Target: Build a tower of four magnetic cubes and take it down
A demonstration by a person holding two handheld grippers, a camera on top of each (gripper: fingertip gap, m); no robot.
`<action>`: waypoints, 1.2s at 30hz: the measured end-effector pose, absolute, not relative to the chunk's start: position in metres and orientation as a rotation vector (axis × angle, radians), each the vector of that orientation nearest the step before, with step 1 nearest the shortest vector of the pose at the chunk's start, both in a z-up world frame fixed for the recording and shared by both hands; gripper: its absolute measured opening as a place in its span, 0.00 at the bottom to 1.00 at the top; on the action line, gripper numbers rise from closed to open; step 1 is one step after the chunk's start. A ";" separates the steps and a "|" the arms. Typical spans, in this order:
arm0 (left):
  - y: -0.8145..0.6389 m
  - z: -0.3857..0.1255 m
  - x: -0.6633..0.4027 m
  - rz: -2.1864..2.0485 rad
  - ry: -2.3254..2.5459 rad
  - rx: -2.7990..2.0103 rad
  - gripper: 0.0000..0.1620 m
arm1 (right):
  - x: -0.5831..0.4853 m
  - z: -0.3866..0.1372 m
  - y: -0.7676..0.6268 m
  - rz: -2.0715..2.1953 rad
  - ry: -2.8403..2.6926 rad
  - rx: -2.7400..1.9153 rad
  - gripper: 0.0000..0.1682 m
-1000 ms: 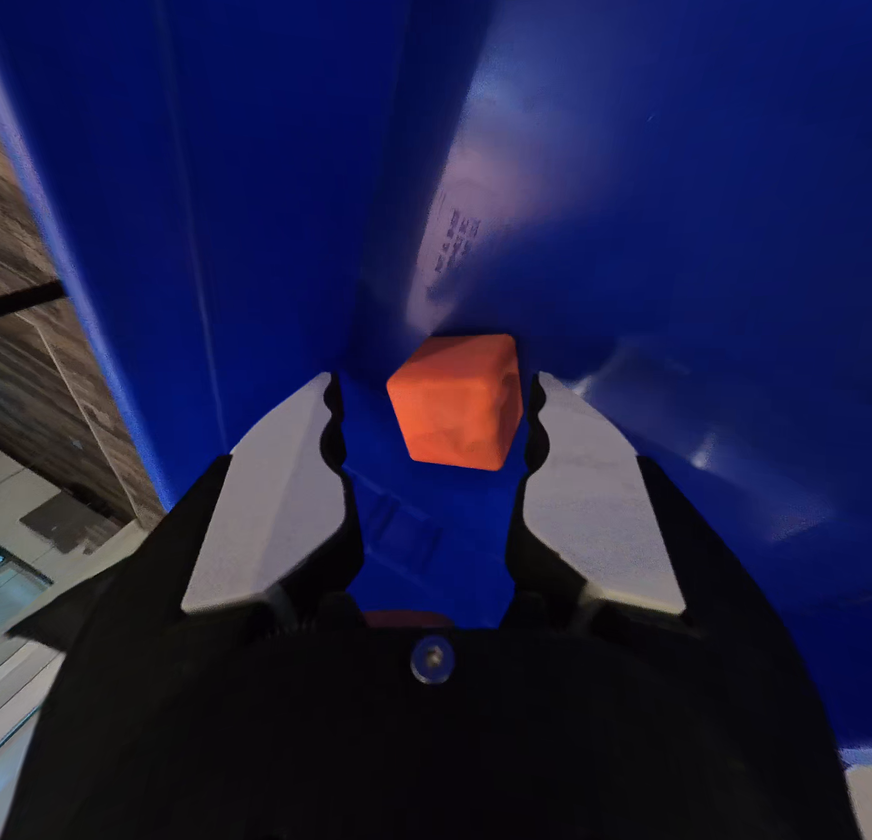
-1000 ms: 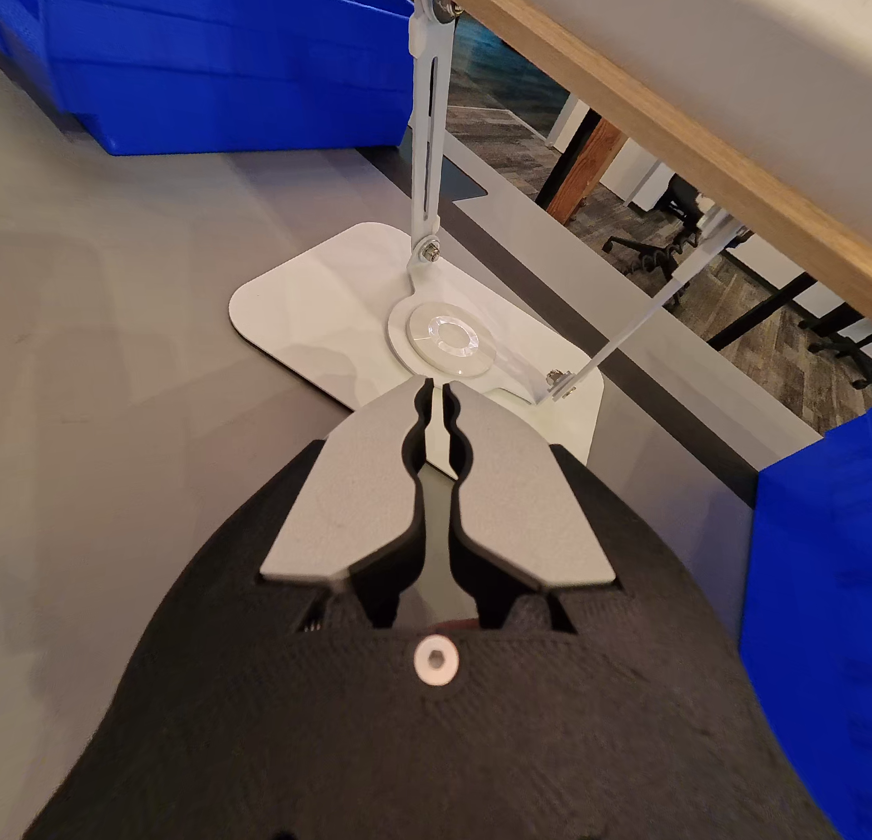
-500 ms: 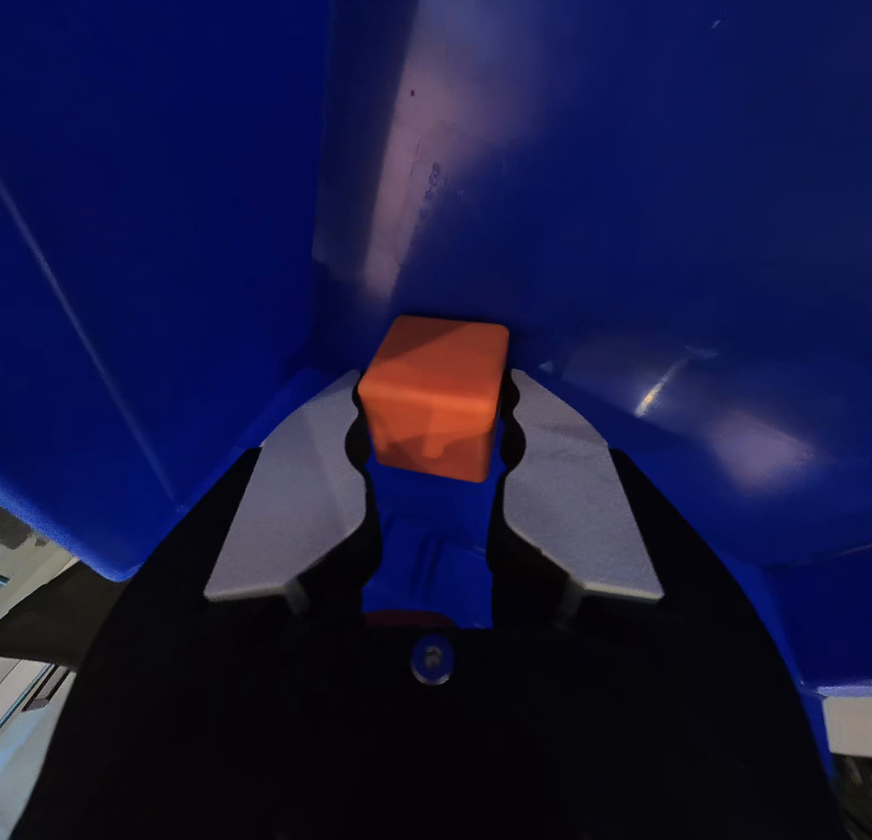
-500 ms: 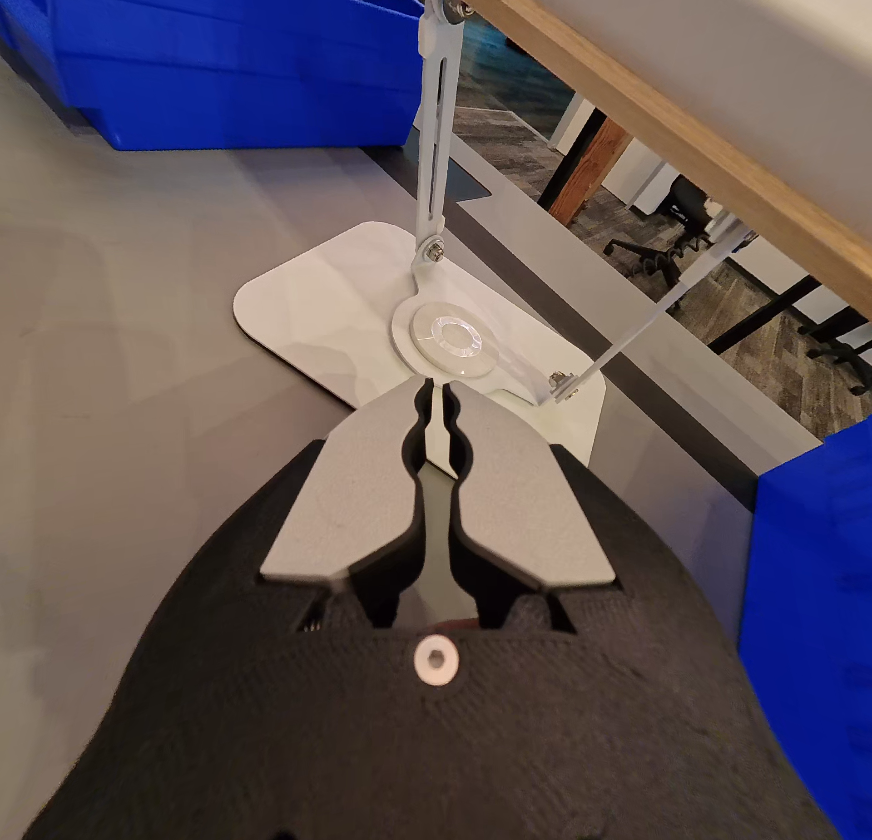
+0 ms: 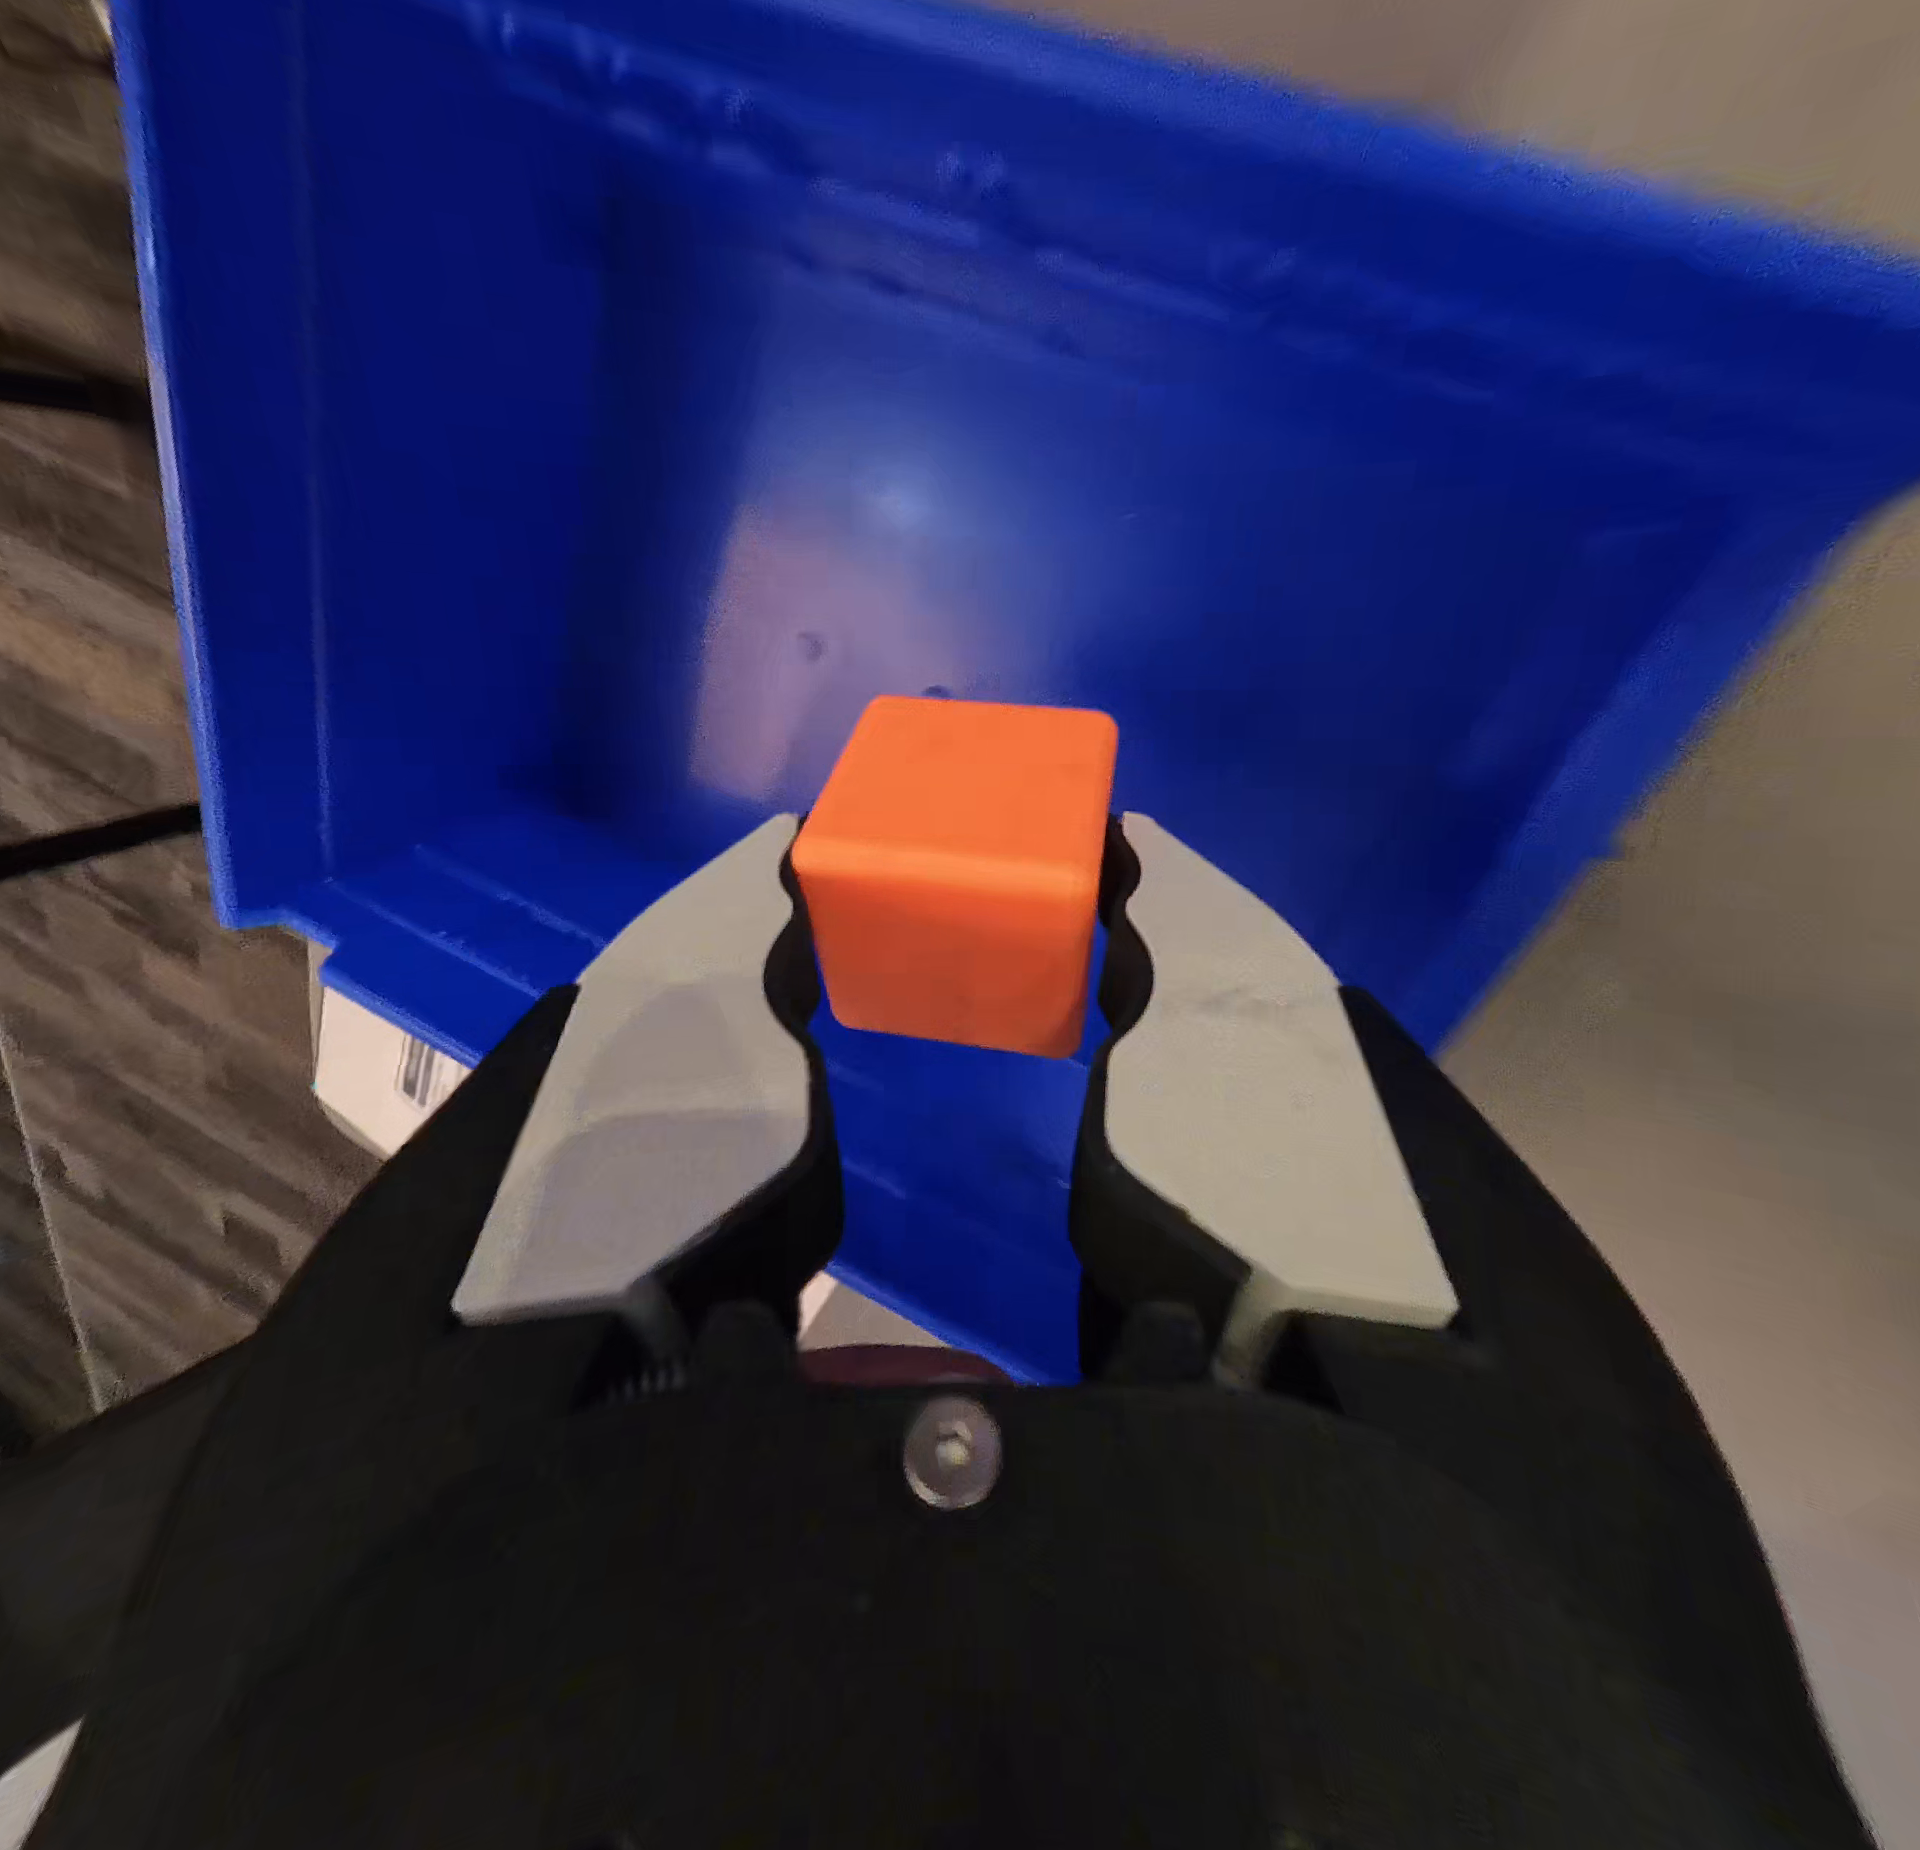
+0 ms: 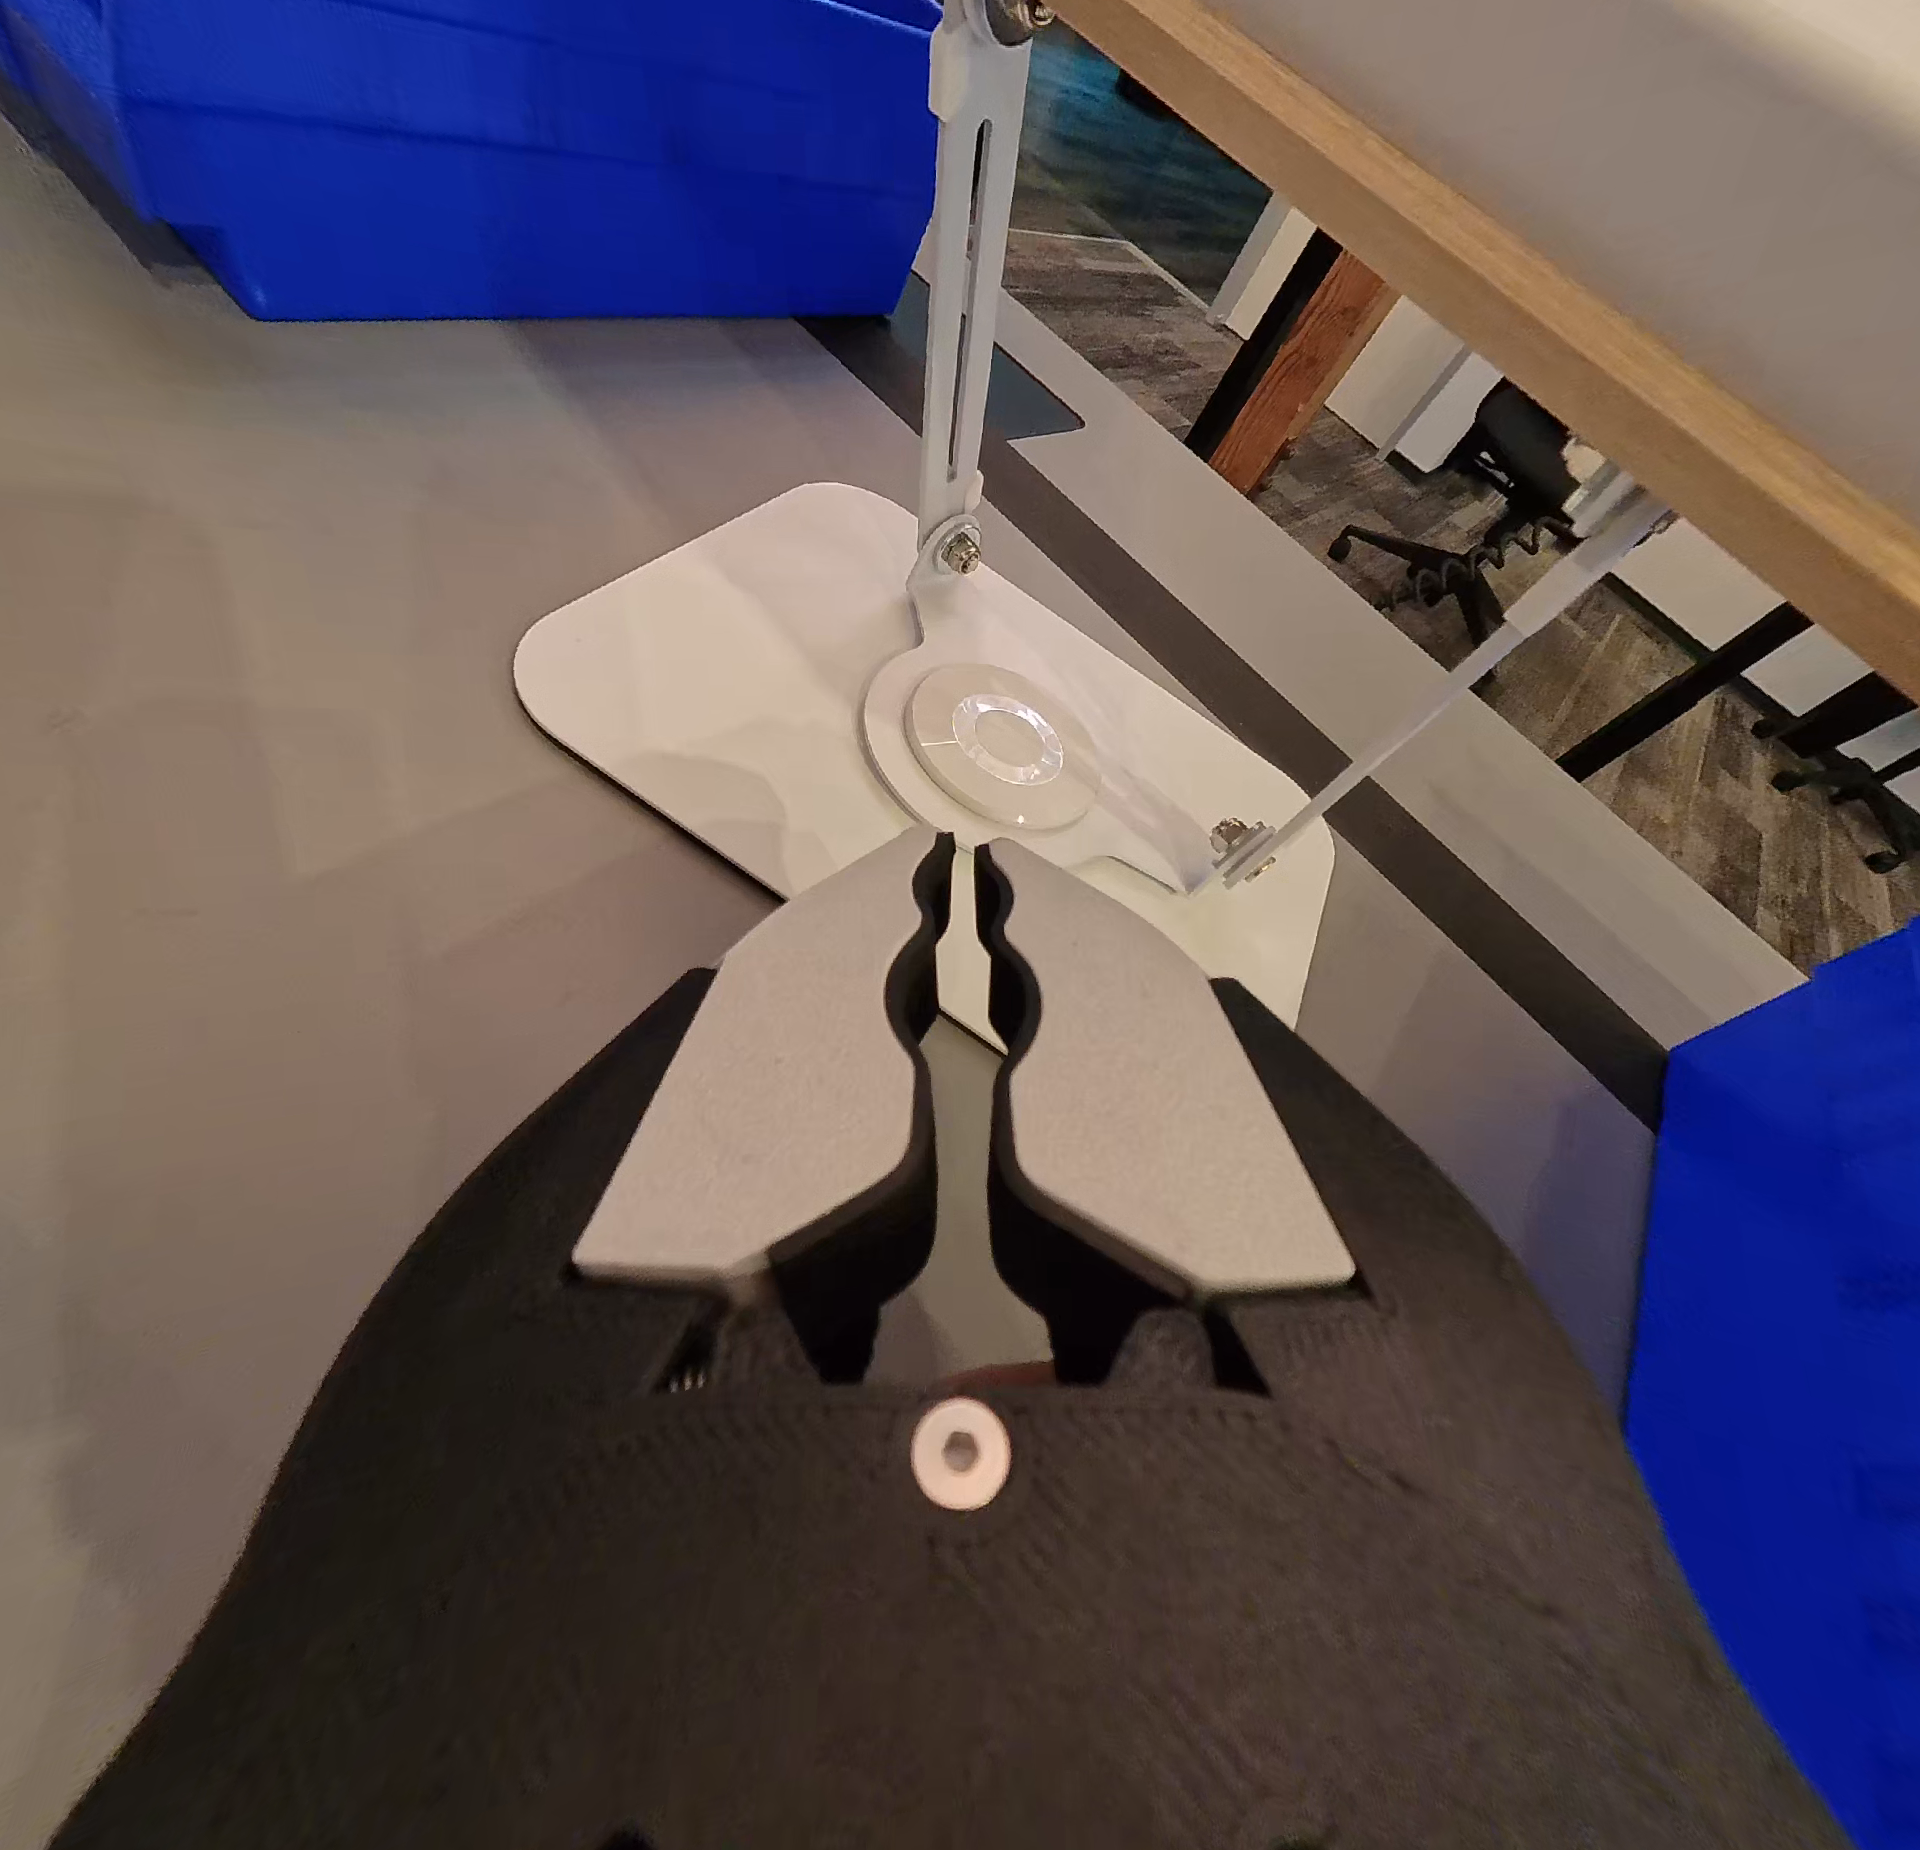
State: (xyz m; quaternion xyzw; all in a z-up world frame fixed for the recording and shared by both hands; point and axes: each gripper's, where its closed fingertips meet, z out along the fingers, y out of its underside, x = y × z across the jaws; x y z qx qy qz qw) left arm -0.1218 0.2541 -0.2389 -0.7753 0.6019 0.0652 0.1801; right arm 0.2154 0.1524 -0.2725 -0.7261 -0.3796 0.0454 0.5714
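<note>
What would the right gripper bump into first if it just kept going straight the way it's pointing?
Most likely the white stand base on the grey table. The right gripper, nearly shut and empty, aims down at it, toward the round disc. Depth is hard to judge.

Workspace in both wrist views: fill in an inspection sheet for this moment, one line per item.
Surface: grey tabletop, bare where visible.
Job's things: one orange cube held over the blue bin; no tower or other cubes seen.
Clutter: white stand base with an upright white arm; second blue bin at the right edge.
Grippers: left gripper shut on the cube; right gripper nearly closed, holding nothing.
Cables: nothing seen.
Surroundings: wood-edged table overhead, office chair bases on patterned floor.
</note>
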 end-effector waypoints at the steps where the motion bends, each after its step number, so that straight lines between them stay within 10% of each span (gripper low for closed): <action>1: 0.239 -0.232 -0.115 0.151 1.698 -2.160 0.32 | 0.215 -0.272 0.152 0.106 -0.891 -1.703 0.02; 36: -0.010 -0.187 0.169 -1.184 1.715 -1.166 0.31 | 0.213 -0.274 0.153 0.118 -0.896 -1.716 0.02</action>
